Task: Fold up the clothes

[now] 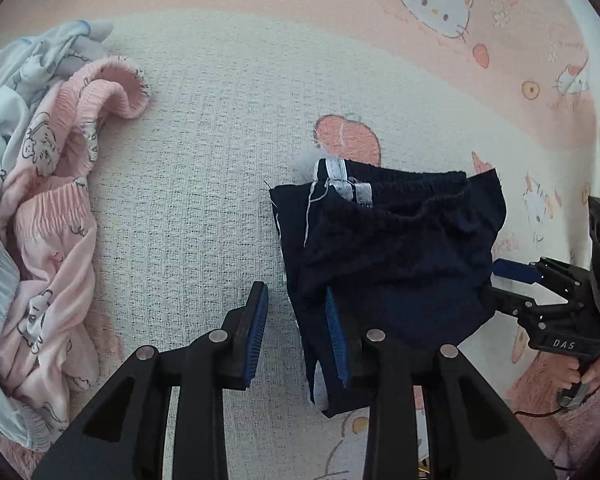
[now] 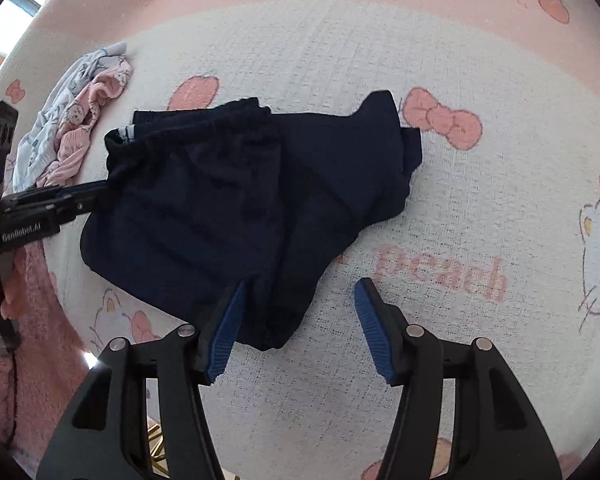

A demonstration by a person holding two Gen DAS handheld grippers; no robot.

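Right wrist view: wide-open, empty right gripper [image 2: 296, 328] straddles crumpled navy fabric shorts [image 2: 240, 200]; left gripper [image 1: 296, 332] is parted, gripping nothing. Loose folds may spring open.

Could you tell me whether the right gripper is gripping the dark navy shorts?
No, the right gripper stands open above the dark navy shorts.

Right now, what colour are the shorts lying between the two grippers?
Dark navy shorts, with a small white label at the waistband; the right wrist view shows them best.
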